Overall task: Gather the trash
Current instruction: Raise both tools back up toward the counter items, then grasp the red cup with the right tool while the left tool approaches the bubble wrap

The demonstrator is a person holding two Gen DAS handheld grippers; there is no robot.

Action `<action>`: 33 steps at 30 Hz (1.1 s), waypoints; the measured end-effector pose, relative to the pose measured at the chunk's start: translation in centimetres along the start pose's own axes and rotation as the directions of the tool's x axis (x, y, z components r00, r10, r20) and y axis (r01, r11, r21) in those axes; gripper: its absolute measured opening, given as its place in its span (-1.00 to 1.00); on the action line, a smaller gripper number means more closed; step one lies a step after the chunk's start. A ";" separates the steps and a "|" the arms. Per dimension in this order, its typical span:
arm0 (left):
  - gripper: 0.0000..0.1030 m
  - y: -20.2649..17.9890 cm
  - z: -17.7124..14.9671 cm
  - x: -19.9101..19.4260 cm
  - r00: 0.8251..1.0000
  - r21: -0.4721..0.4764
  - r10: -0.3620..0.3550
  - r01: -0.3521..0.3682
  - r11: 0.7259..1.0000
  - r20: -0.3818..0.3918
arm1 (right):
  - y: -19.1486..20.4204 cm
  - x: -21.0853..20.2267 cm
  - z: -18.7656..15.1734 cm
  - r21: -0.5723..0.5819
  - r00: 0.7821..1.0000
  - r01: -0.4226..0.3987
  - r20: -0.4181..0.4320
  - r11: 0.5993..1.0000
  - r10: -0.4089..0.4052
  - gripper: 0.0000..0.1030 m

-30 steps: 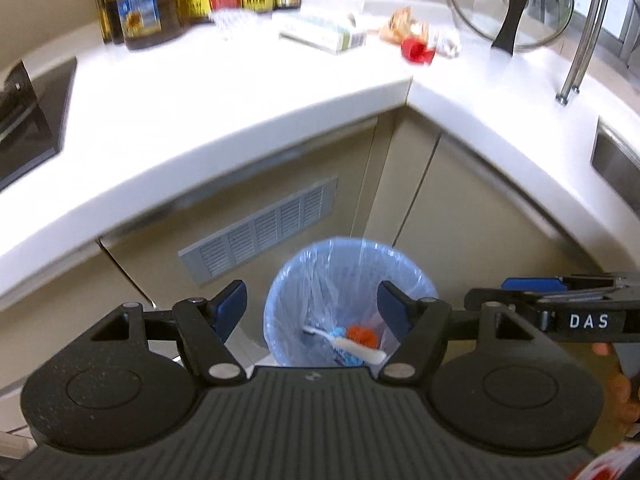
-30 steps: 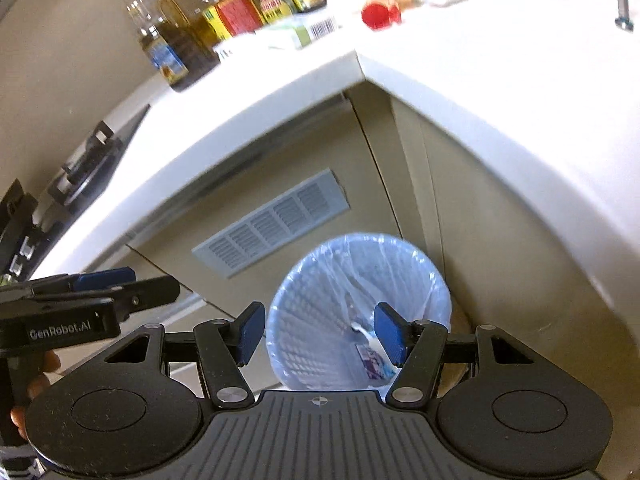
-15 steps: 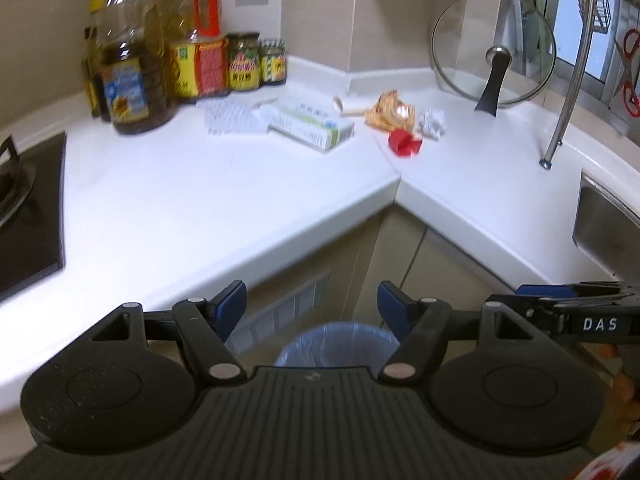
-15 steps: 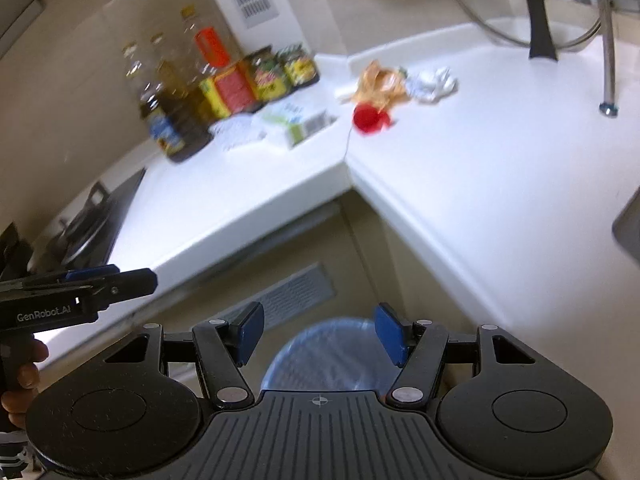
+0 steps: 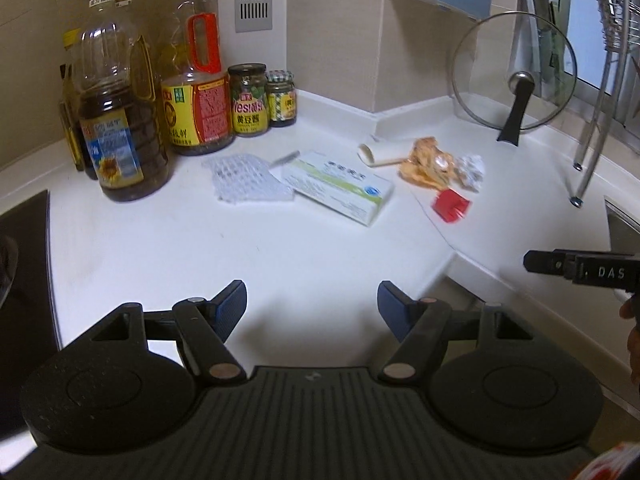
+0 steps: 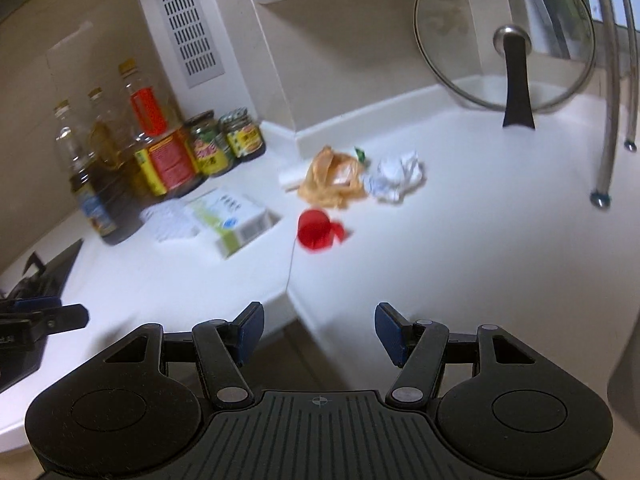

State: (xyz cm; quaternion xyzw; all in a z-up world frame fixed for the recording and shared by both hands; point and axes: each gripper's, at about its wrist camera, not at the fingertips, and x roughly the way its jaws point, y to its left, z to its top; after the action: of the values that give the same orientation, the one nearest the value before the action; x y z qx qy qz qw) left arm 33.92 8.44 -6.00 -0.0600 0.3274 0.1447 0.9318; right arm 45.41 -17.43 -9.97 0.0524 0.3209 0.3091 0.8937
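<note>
Trash lies at the back of the white corner counter (image 5: 280, 248): white foam netting (image 5: 246, 179), a white-green carton (image 5: 340, 187) (image 6: 230, 218), a white paper tube (image 5: 380, 154), an orange wrapper (image 5: 426, 162) (image 6: 334, 178), a crumpled white paper ball (image 5: 472, 172) (image 6: 396, 176) and a red cap (image 5: 450, 205) (image 6: 318, 229). My left gripper (image 5: 312, 306) is open and empty above the counter's near part. My right gripper (image 6: 319, 334) is open and empty over the counter's front corner edge. The bin is out of view.
Oil bottles (image 5: 116, 120) and sauce jars (image 5: 248, 100) stand at the back left. A glass pot lid (image 5: 516, 76) leans on the back wall. A metal rack leg (image 5: 588, 152) and the sink edge (image 5: 620, 224) are at right. A black stove (image 5: 20, 264) is at left.
Both grippers have risen from over the blue-lined bin on the floor up to counter height. The bin has left both views and the counter trash is now ahead.
</note>
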 end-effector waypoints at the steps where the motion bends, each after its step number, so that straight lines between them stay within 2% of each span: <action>1: 0.36 0.3 0.3 0.4 1.000 0.003 0.001 -0.001 1.000 0.001 | 0.0 0.5 0.5 -0.007 1.000 0.004 0.009 1.000 -0.004 0.20; 16: 0.36 4.2 3.7 5.2 1.000 0.015 -0.009 0.009 1.000 -0.007 | 2.6 9.5 4.4 -0.179 0.997 0.073 0.049 0.981 -0.065 0.20; 22: 0.36 5.5 4.4 6.8 1.000 0.022 -0.013 0.013 1.000 -0.012 | 4.0 11.8 4.1 -0.278 0.993 0.115 0.046 0.954 -0.107 0.19; 26: 0.36 5.9 4.7 7.8 1.000 0.033 -0.017 0.018 0.999 -0.019 | 4.8 13.0 3.4 -0.355 0.987 0.159 0.048 0.921 -0.152 0.17; 28: 0.36 6.1 4.8 8.2 0.999 0.034 -0.025 0.025 0.999 -0.020 | 5.1 13.5 3.0 -0.386 0.984 0.177 0.045 0.905 -0.174 0.01; 30: 0.36 6.2 4.9 8.6 0.999 0.035 -0.029 0.030 0.999 -0.022 | 5.1 13.7 2.8 -0.403 0.978 0.204 0.055 0.892 -0.199 -0.04; 33: 0.36 6.5 5.1 9.2 0.999 0.034 -0.035 0.036 0.999 -0.025 | 4.8 13.8 3.0 -0.389 0.976 0.216 0.063 0.895 -0.208 -0.24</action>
State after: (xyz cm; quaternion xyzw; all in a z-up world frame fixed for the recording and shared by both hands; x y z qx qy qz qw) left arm 41.71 17.82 -7.92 -0.0515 0.3401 0.1217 0.9311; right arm 53.03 -5.14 -13.68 -0.1607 0.2473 0.2675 0.9173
